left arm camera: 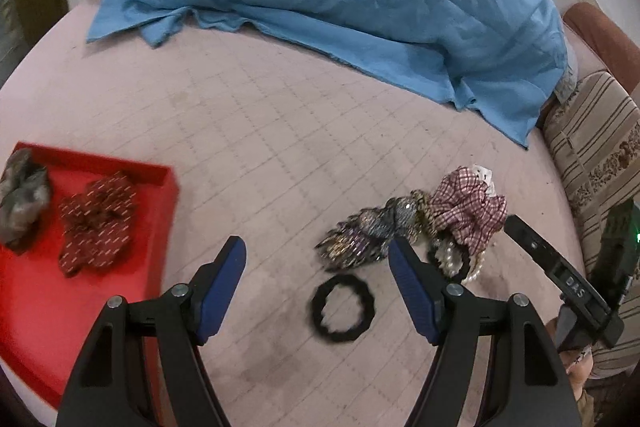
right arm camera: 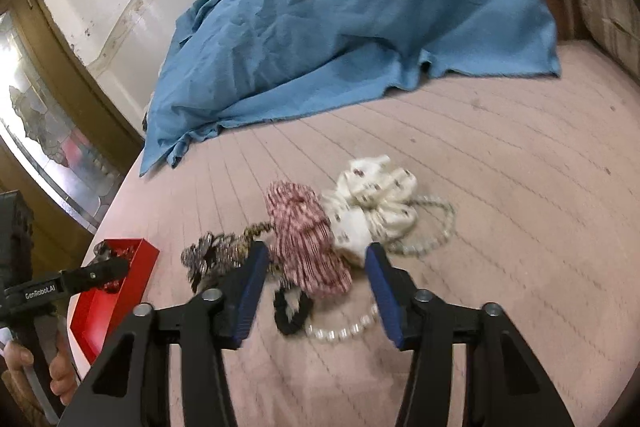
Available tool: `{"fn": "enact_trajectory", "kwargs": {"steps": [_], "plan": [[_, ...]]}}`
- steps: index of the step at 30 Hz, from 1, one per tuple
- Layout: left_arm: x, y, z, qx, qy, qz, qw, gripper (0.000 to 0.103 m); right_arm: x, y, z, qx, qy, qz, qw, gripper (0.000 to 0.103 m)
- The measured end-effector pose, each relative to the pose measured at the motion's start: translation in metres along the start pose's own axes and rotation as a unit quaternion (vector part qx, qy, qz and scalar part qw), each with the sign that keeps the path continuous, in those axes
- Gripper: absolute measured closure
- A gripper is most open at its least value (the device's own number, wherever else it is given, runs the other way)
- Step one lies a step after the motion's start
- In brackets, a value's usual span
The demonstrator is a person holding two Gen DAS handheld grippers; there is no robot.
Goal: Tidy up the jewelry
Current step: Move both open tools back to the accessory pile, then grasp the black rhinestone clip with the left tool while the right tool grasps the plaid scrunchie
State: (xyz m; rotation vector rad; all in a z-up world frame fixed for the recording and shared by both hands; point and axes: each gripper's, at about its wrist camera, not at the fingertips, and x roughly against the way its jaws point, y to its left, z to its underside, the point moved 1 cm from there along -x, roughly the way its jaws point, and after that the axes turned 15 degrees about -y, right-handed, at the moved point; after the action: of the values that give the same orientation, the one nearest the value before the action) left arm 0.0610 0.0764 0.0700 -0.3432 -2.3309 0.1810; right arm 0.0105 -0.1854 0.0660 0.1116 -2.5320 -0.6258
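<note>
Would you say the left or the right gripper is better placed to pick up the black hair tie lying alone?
Left. The left gripper is open with the black hair tie lying between its fingers, and the red tray is beside it. The right gripper faces the scrunchie pile.

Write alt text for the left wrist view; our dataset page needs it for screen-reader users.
The open left gripper hovers above a black hair tie on a pink quilted bed. A red tray at left holds two scrunchies; a pile of scrunchies and pearls lies at right.

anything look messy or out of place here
Yes: only two scrunchies, dark red and grey, are in the red tray. The black hair tie, plaid scrunchie and pearl bracelet lie heaped on the bed.
</note>
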Motion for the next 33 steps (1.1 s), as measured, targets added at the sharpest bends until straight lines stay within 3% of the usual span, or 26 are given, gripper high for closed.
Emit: {"fn": "enact_trajectory", "kwargs": {"steps": [10,14,15,16,18,19,20,22,33], "plan": [[-0.06,-0.019,0.005,-0.002,0.041,0.028,0.9987,0.03,-0.042,0.0,0.001,0.002,0.026,-0.025,0.999,0.071],[-0.073,-0.023,0.008,0.011,0.06,0.04,0.9973,0.03,-0.045,-0.003,0.003,-0.007,0.035,-0.032,0.999,0.087],[-0.074,-0.025,0.01,0.011,0.066,0.046,0.9967,0.033,-0.045,-0.003,0.003,-0.009,0.037,-0.035,0.999,0.089],[-0.075,-0.028,0.011,0.009,0.068,0.049,0.9964,0.044,-0.044,-0.002,0.003,-0.011,0.037,-0.037,0.999,0.09],[-0.073,-0.032,0.011,0.004,0.069,0.051,0.9963,0.047,-0.043,-0.001,0.002,-0.014,0.039,-0.042,0.998,0.092],[-0.071,-0.034,0.011,0.002,0.064,0.051,0.9966,0.058,-0.042,0.001,0.002,-0.014,0.039,-0.045,0.998,0.092],[-0.067,-0.036,0.01,-0.001,0.059,0.051,0.9969,0.061,-0.041,0.003,0.002,-0.014,0.039,-0.048,0.998,0.093],[-0.059,-0.038,0.007,0.003,0.052,0.05,0.9974,0.083,-0.038,0.007,0.001,-0.013,0.038,-0.052,0.998,0.093],[-0.015,-0.029,0.002,0.033,0.037,0.071,0.9963,0.085,-0.014,0.012,-0.012,-0.043,0.017,-0.08,0.996,0.094]]}}
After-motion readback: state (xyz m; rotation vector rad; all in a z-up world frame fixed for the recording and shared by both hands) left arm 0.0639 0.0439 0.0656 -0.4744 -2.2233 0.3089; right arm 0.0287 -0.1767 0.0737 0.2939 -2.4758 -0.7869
